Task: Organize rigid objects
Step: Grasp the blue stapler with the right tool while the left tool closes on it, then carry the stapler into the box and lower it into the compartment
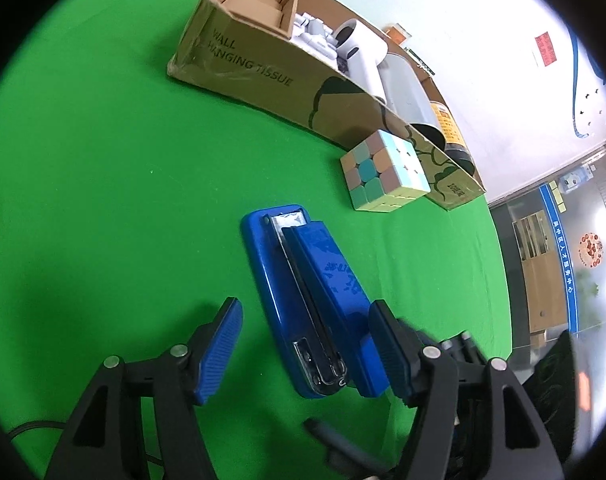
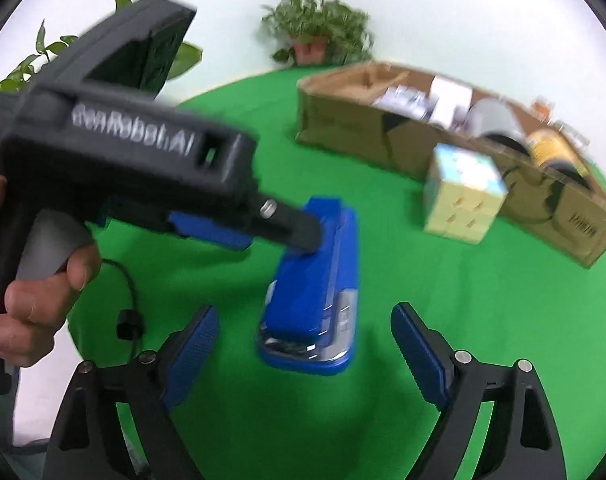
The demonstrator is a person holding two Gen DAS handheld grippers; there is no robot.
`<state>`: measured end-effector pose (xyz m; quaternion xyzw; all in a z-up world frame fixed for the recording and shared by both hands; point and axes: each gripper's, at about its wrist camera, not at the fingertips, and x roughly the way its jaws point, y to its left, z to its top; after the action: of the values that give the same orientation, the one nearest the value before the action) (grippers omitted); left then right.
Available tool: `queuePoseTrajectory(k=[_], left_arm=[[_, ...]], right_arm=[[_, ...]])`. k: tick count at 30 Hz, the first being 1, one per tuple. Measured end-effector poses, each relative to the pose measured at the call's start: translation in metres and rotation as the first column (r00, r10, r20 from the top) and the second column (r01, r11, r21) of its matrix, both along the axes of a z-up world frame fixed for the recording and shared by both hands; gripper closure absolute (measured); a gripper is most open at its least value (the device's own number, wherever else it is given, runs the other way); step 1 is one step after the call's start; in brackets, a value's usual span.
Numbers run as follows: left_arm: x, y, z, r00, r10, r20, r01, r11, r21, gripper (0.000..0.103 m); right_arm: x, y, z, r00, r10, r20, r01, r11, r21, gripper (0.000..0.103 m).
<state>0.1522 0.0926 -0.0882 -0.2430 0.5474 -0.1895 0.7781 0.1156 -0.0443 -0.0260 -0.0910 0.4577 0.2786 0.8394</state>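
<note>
Grasp step: your left claw (image 1: 305, 350) straddles the blue stapler (image 1: 307, 300) on the green tabletop (image 1: 103, 180), jaws apart; your right claw (image 2: 305, 354) hovers spread. Next, clamp and carry it to the far cardboard box (image 1: 263, 76).

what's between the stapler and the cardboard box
The pastel cube sits there, close against the box, with bare green cloth between it and the stapler. The left wrist view shows this best.
</note>
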Motion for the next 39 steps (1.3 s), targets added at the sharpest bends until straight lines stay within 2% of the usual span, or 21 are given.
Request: queuePoseTrajectory(k=[3,5,9,12,17,21,24,27,31,36,39], left_arm=[[-0.001,0.002,-0.004,1.0,0.017,-0.012,-0.017,0.999,-0.032,0.038],[-0.002,0.004,-0.006,0.999,0.033,-0.022,-0.034,0.998,-0.049,0.038],[-0.002,0.002,-0.01,0.998,0.033,-0.045,-0.035,0.998,-0.06,0.03],[-0.001,-0.001,-0.015,0.998,0.017,-0.064,-0.023,0.995,-0.095,0.028],[-0.003,-0.006,-0.014,0.999,-0.002,-0.052,-0.002,0.996,-0.087,0.027],[-0.005,-0.017,-0.009,0.999,-0.048,-0.023,0.048,0.999,-0.017,0.029],[-0.007,-0.018,-0.007,0.999,-0.033,-0.016,0.033,0.999,-0.015,0.031],[-0.011,-0.023,0.001,0.999,-0.033,0.02,0.032,0.999,0.031,0.031],[-0.014,-0.023,0.018,0.997,-0.031,0.067,0.028,0.999,0.043,0.031],[-0.01,-0.013,0.045,0.992,-0.009,0.128,0.005,0.999,0.033,0.031],[0.002,-0.008,0.07,0.984,-0.007,0.18,0.002,1.0,0.031,0.032]], right_arm=[[0.002,0.006,-0.013,0.999,-0.005,-0.039,0.004,1.0,-0.022,0.019],[0.004,0.008,-0.019,0.998,-0.021,-0.058,0.019,0.999,-0.033,0.027],[0.005,0.009,-0.019,0.998,-0.057,-0.019,0.056,0.996,-0.063,0.045],[0.009,0.003,-0.018,0.996,-0.081,-0.044,0.079,0.997,-0.026,0.046],[0.016,-0.001,-0.017,0.988,-0.114,-0.101,0.118,0.992,0.039,0.046],[0.018,-0.003,-0.015,0.982,-0.103,-0.161,0.121,0.987,0.102,0.046],[0.02,-0.003,-0.015,0.98,-0.109,-0.168,0.129,0.986,0.108,0.047],[0.029,-0.005,-0.016,0.975,-0.118,-0.188,0.145,0.98,0.135,0.047],[0.033,-0.008,-0.008,0.98,-0.123,-0.154,0.146,0.978,0.149,0.047],[0.031,-0.006,0.024,0.988,-0.122,-0.093,0.136,0.977,0.166,0.047],[0.038,-0.002,0.046,0.99,-0.132,-0.058,0.14,0.974,0.18,0.047]])
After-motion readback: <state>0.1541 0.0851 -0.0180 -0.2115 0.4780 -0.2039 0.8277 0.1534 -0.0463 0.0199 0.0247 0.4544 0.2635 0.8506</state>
